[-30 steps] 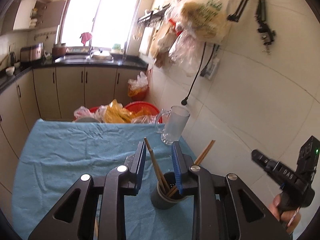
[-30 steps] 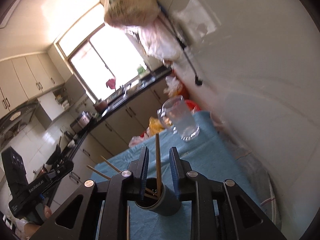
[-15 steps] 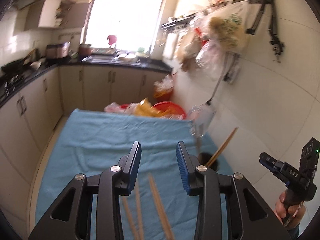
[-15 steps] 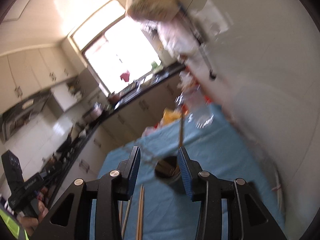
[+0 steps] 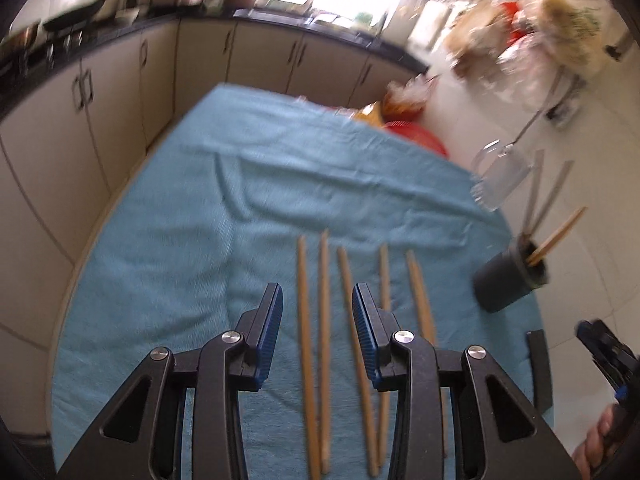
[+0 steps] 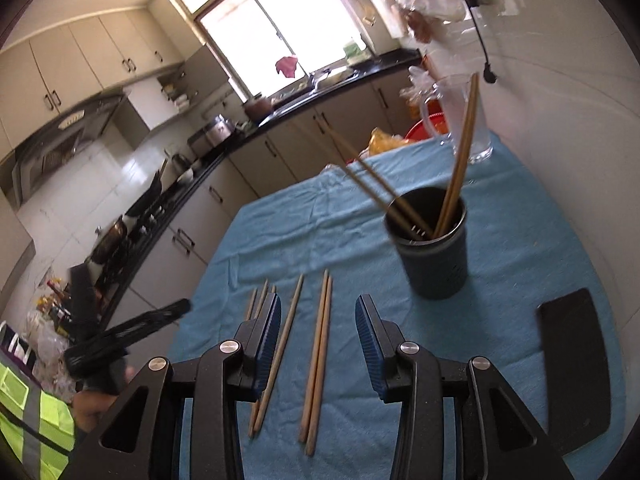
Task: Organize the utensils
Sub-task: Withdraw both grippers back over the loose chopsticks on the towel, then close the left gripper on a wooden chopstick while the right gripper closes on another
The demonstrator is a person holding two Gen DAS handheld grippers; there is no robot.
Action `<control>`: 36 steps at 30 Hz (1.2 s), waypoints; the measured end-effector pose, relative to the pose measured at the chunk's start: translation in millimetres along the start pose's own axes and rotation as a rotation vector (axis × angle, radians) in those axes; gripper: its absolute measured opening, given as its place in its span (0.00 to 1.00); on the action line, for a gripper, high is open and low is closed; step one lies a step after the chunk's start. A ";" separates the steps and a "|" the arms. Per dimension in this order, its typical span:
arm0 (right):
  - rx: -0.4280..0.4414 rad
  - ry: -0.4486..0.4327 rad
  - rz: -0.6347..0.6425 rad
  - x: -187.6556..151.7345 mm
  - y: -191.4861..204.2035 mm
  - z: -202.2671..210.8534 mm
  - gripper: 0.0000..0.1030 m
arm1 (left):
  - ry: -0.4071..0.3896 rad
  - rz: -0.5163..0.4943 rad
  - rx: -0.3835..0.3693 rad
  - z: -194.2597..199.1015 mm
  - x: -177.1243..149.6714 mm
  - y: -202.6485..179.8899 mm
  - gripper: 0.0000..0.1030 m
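Observation:
Several wooden chopsticks (image 5: 324, 312) lie side by side on the blue cloth (image 5: 224, 208); they also show in the right wrist view (image 6: 318, 352). A dark holder cup (image 6: 434, 248) stands upright with several chopsticks in it; it also shows at the right in the left wrist view (image 5: 508, 276). My left gripper (image 5: 317, 330) is open and empty above the loose chopsticks. My right gripper (image 6: 317, 336) is open and empty above the same chopsticks, near side of the cup.
A clear glass mug (image 6: 460, 116) stands beyond the cup by the tiled wall. A flat black object (image 6: 576, 364) lies on the cloth at the right. Red basins and plastic bags (image 5: 404, 120) sit past the table's far edge. Kitchen cabinets run along the left.
Both grippers have pulled back from the cup and tilted down toward the loose chopsticks. The right gripper let go of a chopstick into the cup and its jaws opened wider.

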State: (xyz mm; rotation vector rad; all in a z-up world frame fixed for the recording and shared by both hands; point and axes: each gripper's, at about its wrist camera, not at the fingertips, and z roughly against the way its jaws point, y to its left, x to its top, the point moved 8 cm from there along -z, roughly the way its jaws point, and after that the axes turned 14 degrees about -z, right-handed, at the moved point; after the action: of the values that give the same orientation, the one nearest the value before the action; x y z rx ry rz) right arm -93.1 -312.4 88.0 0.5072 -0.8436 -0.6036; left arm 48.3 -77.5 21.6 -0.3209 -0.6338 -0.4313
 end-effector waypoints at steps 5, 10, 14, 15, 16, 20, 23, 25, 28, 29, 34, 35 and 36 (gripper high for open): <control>-0.012 0.031 0.017 -12.6 4.5 -11.5 0.42 | 0.082 0.012 -0.014 -40.1 -9.9 1.5 0.33; -0.024 0.060 0.022 -22.1 2.1 -23.0 0.42 | 0.141 -0.017 0.004 -69.2 -12.3 -1.9 0.22; -0.030 0.080 0.026 -26.7 1.4 -29.7 0.42 | 0.172 -0.046 0.051 -88.0 -10.2 -2.4 0.13; -0.032 0.084 0.030 -27.6 2.3 -31.2 0.42 | 0.166 -0.054 0.069 -88.4 -8.0 -1.9 0.09; -0.034 0.089 0.033 -28.8 3.1 -33.3 0.42 | 0.170 -0.068 0.086 -89.3 -7.4 -1.8 0.08; -0.047 0.113 0.057 -33.0 7.8 -44.8 0.42 | 0.161 -0.088 0.108 -84.4 -11.6 1.9 0.06; -0.058 0.144 0.085 -36.8 14.9 -59.1 0.42 | 0.152 -0.082 0.128 -76.7 -18.3 12.2 0.06; -0.068 0.186 0.107 -40.9 22.3 -76.8 0.42 | 0.143 -0.059 0.117 -70.5 -23.8 20.5 0.06; -0.071 0.272 0.103 -47.1 30.6 -110.1 0.40 | 0.141 -0.049 0.105 -67.8 -26.9 25.3 0.06; -0.077 0.292 0.093 -47.4 31.8 -119.1 0.40 | 0.141 -0.052 0.101 -67.7 -27.0 25.4 0.06; -0.146 0.386 0.069 -47.0 37.1 -181.2 0.35 | 0.145 -0.068 0.102 -67.9 -26.4 24.6 0.07; -0.160 0.391 0.070 -47.1 36.7 -188.2 0.35 | 0.144 -0.070 0.100 -67.9 -26.4 24.6 0.07; -0.184 0.393 0.066 -45.1 34.8 -197.4 0.34 | 0.143 -0.072 0.097 -68.0 -26.4 24.7 0.07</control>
State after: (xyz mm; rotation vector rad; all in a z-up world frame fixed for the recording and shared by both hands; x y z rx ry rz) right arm 52.4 -222.8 -25.9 0.4097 -0.4257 -0.4937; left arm 75.0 -76.7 -50.6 -0.1737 -0.5253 -0.4867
